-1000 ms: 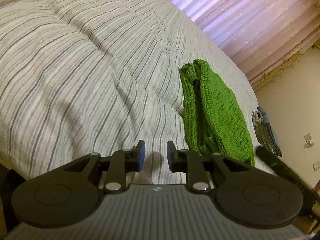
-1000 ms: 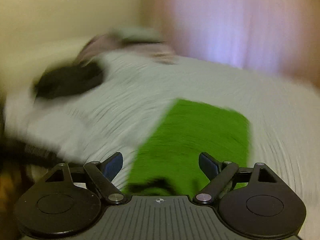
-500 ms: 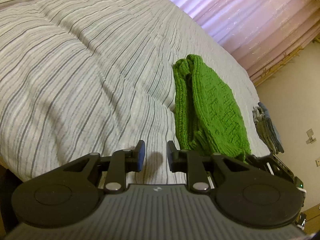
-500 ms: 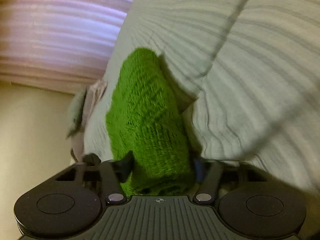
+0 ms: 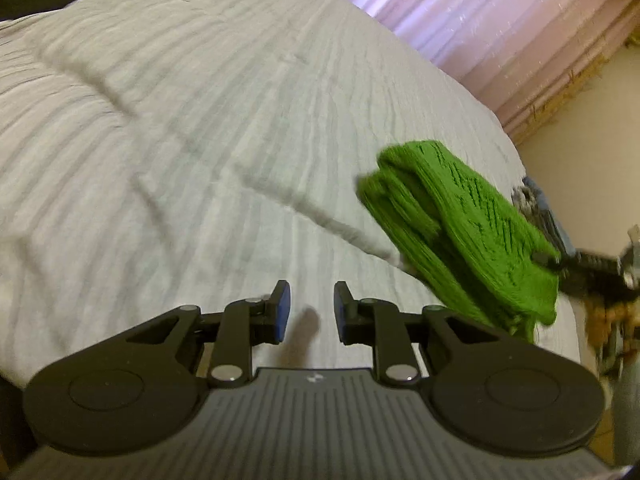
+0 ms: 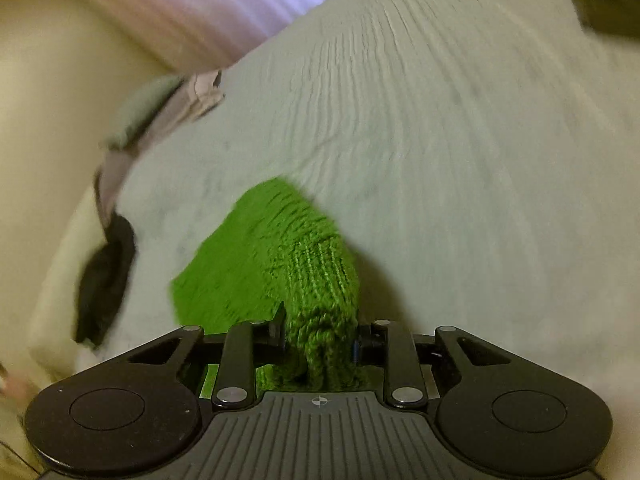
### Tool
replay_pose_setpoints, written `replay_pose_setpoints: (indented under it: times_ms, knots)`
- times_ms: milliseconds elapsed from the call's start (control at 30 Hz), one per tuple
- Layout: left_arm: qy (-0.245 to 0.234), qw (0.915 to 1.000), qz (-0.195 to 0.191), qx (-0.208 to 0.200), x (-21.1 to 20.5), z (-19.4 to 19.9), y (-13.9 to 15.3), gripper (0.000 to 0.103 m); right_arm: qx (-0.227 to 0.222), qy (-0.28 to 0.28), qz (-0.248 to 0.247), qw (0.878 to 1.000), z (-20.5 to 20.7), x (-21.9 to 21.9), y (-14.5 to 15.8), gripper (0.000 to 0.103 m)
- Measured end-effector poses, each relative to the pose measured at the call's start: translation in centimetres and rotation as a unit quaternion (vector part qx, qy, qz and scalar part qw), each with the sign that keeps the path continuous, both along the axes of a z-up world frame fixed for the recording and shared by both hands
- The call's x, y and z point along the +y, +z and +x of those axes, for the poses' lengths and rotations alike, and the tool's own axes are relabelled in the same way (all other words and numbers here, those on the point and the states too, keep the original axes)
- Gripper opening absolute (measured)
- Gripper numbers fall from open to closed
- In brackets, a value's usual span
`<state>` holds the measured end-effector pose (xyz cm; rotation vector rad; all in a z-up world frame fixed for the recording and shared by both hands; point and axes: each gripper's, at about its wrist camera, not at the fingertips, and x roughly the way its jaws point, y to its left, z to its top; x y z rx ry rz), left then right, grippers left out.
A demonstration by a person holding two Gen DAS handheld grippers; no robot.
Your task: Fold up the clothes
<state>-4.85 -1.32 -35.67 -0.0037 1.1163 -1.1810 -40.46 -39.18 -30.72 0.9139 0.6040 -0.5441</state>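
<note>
A folded green knit sweater (image 5: 460, 236) hangs lifted above the striped bedspread (image 5: 200, 140), at the right of the left wrist view. My right gripper (image 6: 320, 330) is shut on the near end of the green sweater (image 6: 288, 256), which sticks out ahead of the jaws over the bed. In the left wrist view the right gripper (image 5: 548, 260) shows as a dark blurred shape at the sweater's right end. My left gripper (image 5: 308, 306) is empty over the bedspread, left of the sweater, its jaws a small gap apart.
A small pile of folded grey and blue clothes (image 5: 536, 208) lies at the bed's far right edge. Grey and pink folded clothes (image 6: 168, 108) and a dark item (image 6: 106, 276) lie along the bed's left edge. Pink curtains (image 5: 480, 20) hang behind the bed.
The right gripper has closed on the green sweater and lifted it off the bed. The left gripper has swung left, so the sweater now sits farther right in its view.
</note>
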Motion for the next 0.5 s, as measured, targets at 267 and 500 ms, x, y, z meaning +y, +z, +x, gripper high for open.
replay_pose_setpoints:
  times_ms: [267,500]
  knots:
    - [-0.055,0.9984,-0.002,-0.009,-5.9,-2.4,0.1,0.018,-0.02,-0.109,0.024,0.994,-4.3,-4.3,-4.9,0.064]
    - [-0.075,0.9968,-0.019,0.018,-9.1,-1.8,-0.1,0.02,-0.161,-0.222,0.028,0.961,-11.5,6.9,-5.2,0.064]
